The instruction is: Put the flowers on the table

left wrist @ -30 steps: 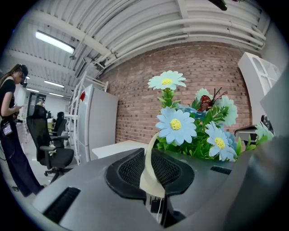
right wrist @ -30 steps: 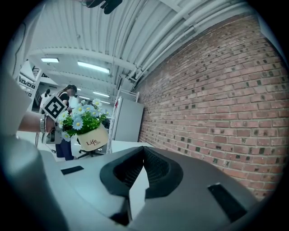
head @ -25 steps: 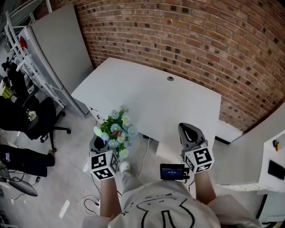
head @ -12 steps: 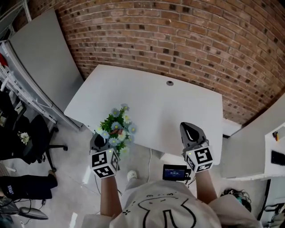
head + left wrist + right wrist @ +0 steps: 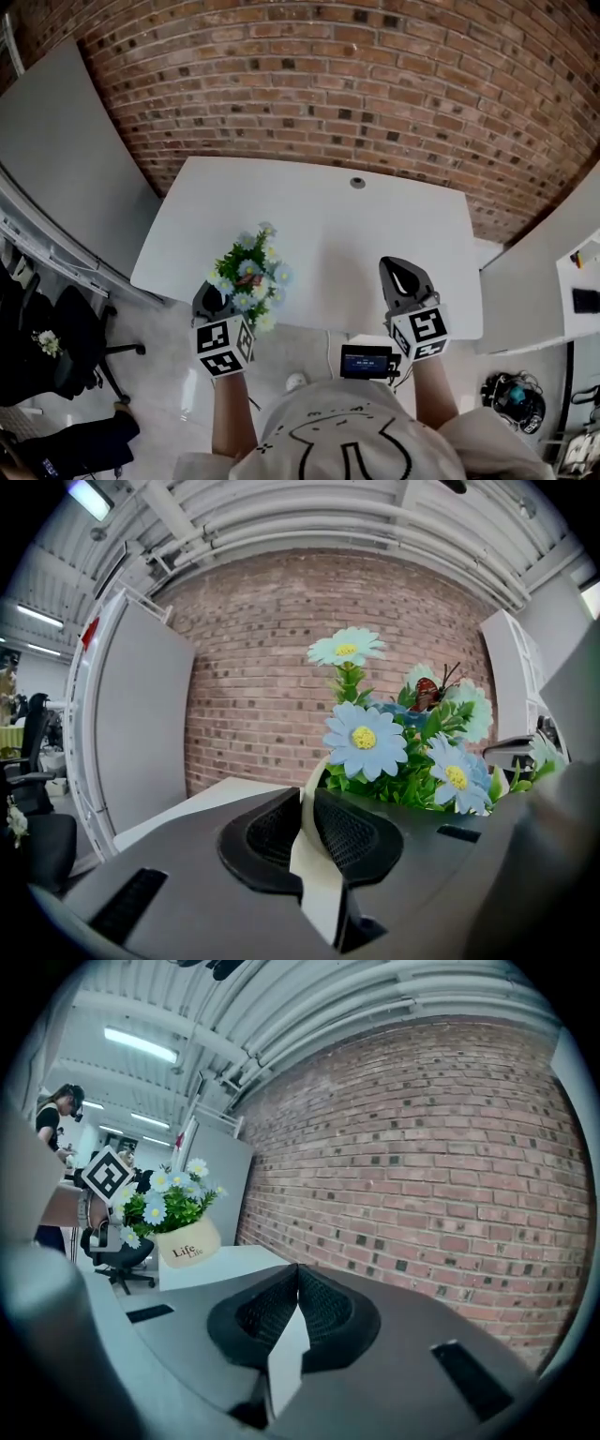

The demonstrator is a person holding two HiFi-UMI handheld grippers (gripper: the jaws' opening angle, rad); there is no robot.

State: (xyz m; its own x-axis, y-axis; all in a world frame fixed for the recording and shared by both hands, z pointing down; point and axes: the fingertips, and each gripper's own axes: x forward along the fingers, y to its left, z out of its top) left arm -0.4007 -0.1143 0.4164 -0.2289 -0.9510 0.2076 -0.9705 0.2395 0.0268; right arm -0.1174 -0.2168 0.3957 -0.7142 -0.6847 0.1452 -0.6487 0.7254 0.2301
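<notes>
Pinching the pot (image 5: 192, 1246) rim with the left gripper (image 5: 211, 302), lower left, to bring flowers (image 5: 247, 272) over the table (image 5: 356, 225). Right gripper (image 5: 398, 277), lower right, jaws pressed together, empty, idle aside.

The left gripper (image 5: 310, 808) pinches the rim of a cream pot (image 5: 317, 888). Blue flowers (image 5: 366, 741) stand up before a brick wall (image 5: 253, 658).
</notes>
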